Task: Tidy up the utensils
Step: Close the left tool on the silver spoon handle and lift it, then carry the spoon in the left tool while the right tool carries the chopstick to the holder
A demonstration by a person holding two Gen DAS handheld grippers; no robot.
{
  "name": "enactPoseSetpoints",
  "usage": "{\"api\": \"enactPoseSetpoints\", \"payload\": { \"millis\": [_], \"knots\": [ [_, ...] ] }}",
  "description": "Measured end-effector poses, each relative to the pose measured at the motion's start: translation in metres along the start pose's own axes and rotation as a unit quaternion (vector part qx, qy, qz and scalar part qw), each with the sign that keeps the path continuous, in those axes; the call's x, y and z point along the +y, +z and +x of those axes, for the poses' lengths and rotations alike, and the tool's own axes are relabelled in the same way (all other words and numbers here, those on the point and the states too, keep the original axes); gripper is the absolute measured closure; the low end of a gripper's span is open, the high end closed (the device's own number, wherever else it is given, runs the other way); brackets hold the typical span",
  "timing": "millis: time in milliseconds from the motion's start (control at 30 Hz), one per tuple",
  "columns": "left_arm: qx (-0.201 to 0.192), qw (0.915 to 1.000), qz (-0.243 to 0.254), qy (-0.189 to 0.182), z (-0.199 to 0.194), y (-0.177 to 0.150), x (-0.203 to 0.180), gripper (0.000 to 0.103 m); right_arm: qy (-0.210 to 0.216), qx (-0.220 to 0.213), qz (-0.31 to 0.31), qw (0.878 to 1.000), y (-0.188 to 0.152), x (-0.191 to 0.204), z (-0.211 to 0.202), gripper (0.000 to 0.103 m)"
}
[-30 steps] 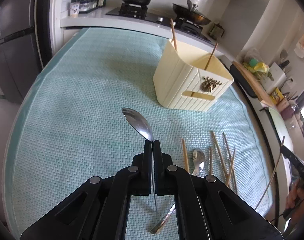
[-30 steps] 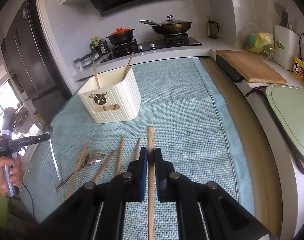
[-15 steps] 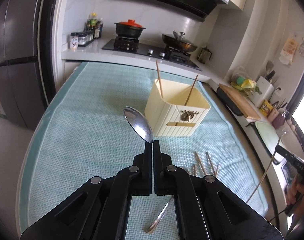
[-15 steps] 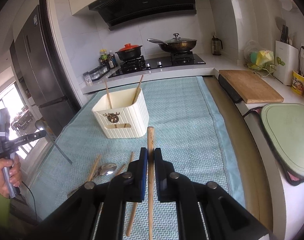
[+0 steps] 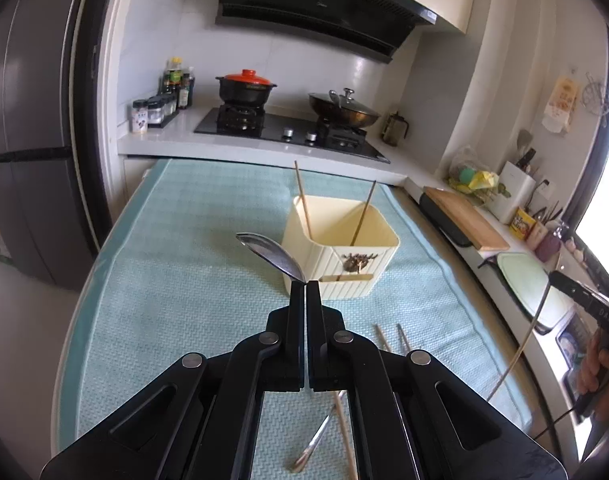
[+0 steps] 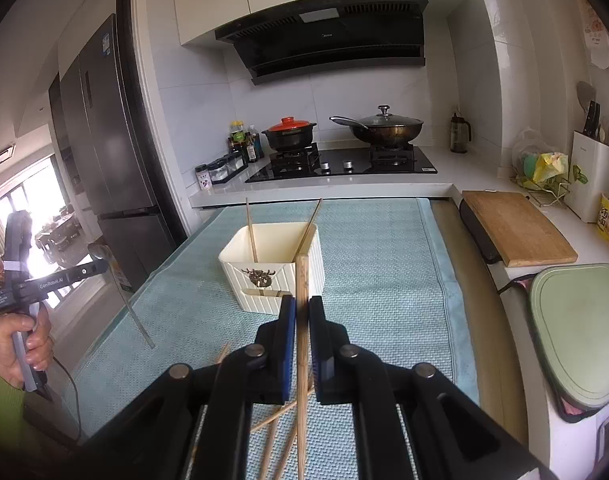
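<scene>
Your left gripper [image 5: 305, 282] is clamped on a steel spoon [image 5: 273, 255], bowl raised just left of the cream utensil holder [image 5: 340, 256]. Your right gripper [image 6: 302, 300] pinches a wooden chopstick [image 6: 302, 280], tip up in front of the same holder. Two chopsticks [image 6: 251, 232] lean inside it already. On the teal mat [image 5: 176, 280], loose chopsticks [image 5: 388, 338] lie near the grippers; a second utensil [image 5: 312, 446] below your left fingers is probably a spoon, mostly hidden.
</scene>
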State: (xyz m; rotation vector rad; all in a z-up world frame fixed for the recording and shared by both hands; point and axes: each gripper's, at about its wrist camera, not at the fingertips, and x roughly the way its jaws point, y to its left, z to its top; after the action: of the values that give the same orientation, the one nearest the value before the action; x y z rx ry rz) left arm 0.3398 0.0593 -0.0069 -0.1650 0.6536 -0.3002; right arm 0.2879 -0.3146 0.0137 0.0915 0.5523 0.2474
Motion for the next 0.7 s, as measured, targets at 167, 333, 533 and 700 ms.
{"api": "enactPoseSetpoints", "payload": {
  "millis": [167, 333, 533, 700],
  "knots": [
    [0.002, 1.0000, -0.006, 0.001, 0.002, -0.006, 0.005, 0.103, 0.005, 0.000, 0.002, 1.000, -0.003, 0.003, 0.000, 0.096],
    [-0.017, 0.9998, 0.012, 0.001, -0.007, 0.004, -0.003, 0.103, 0.011, -0.004, 0.004, 1.000, 0.004, 0.003, 0.002, 0.096],
    [-0.029, 0.9990, 0.034, -0.009, -0.007, 0.032, -0.016, 0.103, 0.022, -0.006, -0.007, 1.000, 0.028, 0.007, 0.017, 0.096],
    [-0.048, 0.9977, 0.044, -0.020, -0.002, 0.069, -0.028, 0.103, 0.031, -0.024, -0.016, 0.999, 0.062, 0.013, 0.027, 0.096]
  ]
}}
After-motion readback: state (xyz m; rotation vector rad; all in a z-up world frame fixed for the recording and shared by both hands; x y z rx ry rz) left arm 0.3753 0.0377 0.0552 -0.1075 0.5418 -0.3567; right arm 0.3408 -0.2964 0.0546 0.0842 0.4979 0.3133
